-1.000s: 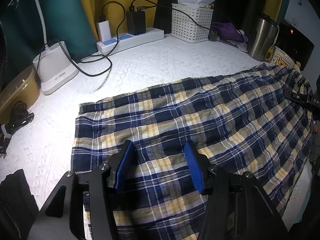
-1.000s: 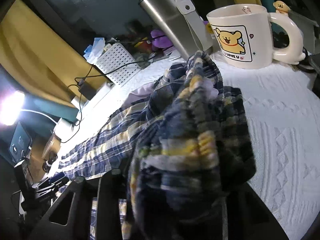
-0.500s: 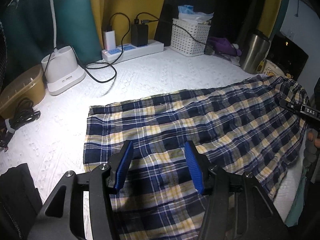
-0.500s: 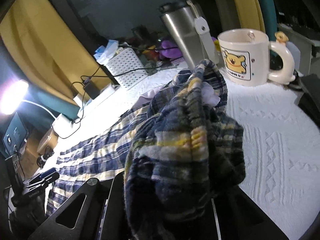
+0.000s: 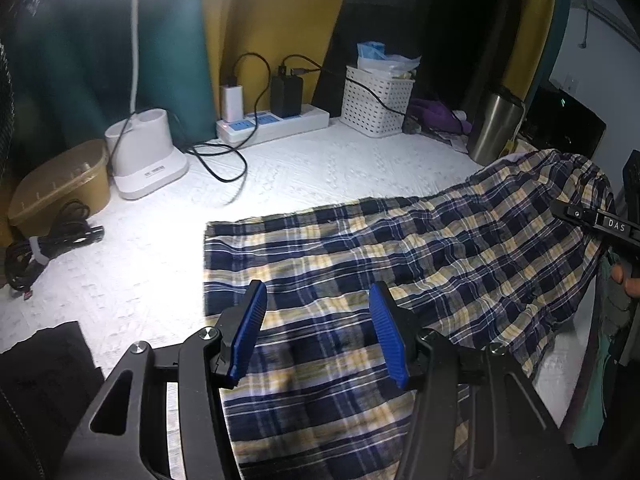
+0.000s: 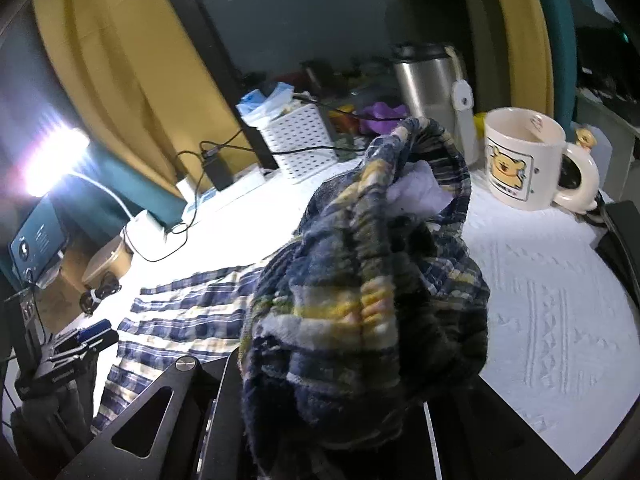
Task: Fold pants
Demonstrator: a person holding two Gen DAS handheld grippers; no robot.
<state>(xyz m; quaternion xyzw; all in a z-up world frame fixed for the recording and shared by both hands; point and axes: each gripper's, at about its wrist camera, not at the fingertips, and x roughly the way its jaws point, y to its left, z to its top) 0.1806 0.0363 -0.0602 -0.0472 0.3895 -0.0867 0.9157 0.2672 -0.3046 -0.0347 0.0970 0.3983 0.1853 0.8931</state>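
Item 1: left gripper (image 5: 318, 332), jaws standing apart, gripping nothing, hovering over the leg end of the plaid pants (image 5: 400, 264) lying across the white table cover (image 5: 320, 168).
Item 2: right gripper (image 6: 320, 396), clenching the bunched waistband, probably lifting it for folding; casing reading "DAS".
Item 3: bear mug (image 6: 520, 156), lettering unreadable.

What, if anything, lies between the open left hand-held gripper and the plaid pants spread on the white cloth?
Nothing visible does. The left hand-held gripper hangs directly over the plaid pants with its blue pads apart and only fabric showing between them. The cables, charger and basket sit off toward the wall, away from the pants.
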